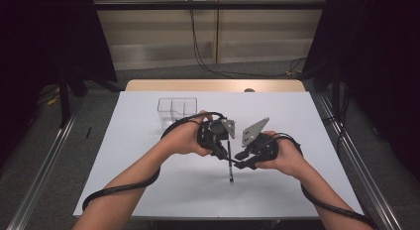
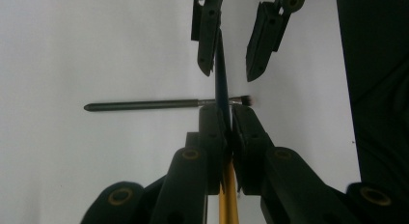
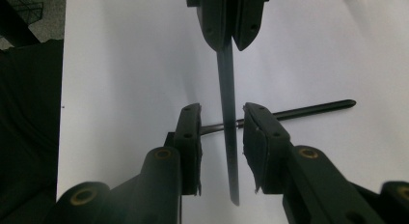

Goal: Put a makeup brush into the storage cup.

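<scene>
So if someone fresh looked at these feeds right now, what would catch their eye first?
Probably the thin dark brush at mid-table, clamped in the left gripper while the right gripper straddles it with jaws apart. Next, the second brush lying flat on the white table beneath them, then the clear organizer behind the left hand.

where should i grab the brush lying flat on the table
Grip the lying brush mid-handle, coming straight down from above with jaws astride it. The handle is long, thin and flat on the white table, bare along its left stretch; the bristle end sits under the held brush.
</scene>
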The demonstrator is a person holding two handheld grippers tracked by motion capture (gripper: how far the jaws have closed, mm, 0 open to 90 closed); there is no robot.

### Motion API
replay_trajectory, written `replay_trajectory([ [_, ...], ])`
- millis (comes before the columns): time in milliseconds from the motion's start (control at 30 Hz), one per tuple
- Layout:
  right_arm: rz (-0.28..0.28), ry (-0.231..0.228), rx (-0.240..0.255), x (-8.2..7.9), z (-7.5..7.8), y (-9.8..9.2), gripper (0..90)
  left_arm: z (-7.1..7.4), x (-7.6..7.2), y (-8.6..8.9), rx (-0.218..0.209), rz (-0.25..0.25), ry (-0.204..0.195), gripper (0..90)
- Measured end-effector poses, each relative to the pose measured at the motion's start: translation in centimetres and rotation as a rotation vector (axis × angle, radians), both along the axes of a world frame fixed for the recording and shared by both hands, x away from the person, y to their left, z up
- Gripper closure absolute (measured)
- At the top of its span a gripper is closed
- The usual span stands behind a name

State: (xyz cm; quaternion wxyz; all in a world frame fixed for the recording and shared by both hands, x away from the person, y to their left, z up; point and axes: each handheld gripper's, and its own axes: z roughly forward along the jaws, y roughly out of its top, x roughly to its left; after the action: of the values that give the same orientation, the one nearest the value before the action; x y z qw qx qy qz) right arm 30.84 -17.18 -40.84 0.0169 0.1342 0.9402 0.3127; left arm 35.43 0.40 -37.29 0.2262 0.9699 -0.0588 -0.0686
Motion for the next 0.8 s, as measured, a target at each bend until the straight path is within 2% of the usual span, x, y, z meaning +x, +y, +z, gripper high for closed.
replay_trajectory([
  [33,0.0,-0.004,-0.001,0.0,-0.1,0.1,68.8,0.1,0.0,0.0,-0.003,-0.002,0.001,83.7],
  [67,0.02,-0.006,-0.012,0.0,-0.2,0.2,78.6,0.2,0.0,0.0,-0.01,-0.006,0.008,83.6],
  [100,0.025,0.0,-0.014,0.0,-0.3,0.3,78.5,0.3,0.0,0.0,-0.017,-0.01,0.01,83.6],
  [133,0.032,-0.002,-0.018,0.0,-0.4,0.4,83.3,0.4,-0.1,0.1,-0.026,0.003,0.019,83.6],
  [267,0.046,-0.001,-0.027,0.0,-0.5,0.5,84.7,0.2,-0.2,0.1,-0.016,-0.004,0.025,83.5],
  [467,0.036,0.012,-0.016,-0.2,-0.5,0.4,85.0,0.0,0.1,0.7,-0.073,0.016,0.058,82.7],
  [533,0.035,0.015,-0.017,-0.2,-0.4,0.3,85.1,0.0,0.3,0.8,-0.091,0.024,0.053,75.1],
  [567,0.034,0.015,-0.017,-0.2,-0.4,0.4,85.1,0.0,0.2,0.9,-0.106,0.044,0.066,71.3],
  [600,0.033,0.021,-0.018,-0.3,-0.4,0.4,85.1,0.1,0.3,1.0,-0.11,0.031,0.053,70.6],
  [667,0.025,0.02,-0.022,-0.3,-0.5,0.4,85.1,0.2,0.4,1.1,-0.13,0.032,0.058,62.7],
  [733,0.023,0.019,-0.021,-0.3,-0.5,0.3,85.1,0.3,0.4,1.2,-0.152,0.041,0.054,60.7],
  [800,0.008,0.019,-0.017,-0.2,-0.5,0.1,85.1,0.2,0.5,1.4,-0.16,0.046,0.055,54.5],
])
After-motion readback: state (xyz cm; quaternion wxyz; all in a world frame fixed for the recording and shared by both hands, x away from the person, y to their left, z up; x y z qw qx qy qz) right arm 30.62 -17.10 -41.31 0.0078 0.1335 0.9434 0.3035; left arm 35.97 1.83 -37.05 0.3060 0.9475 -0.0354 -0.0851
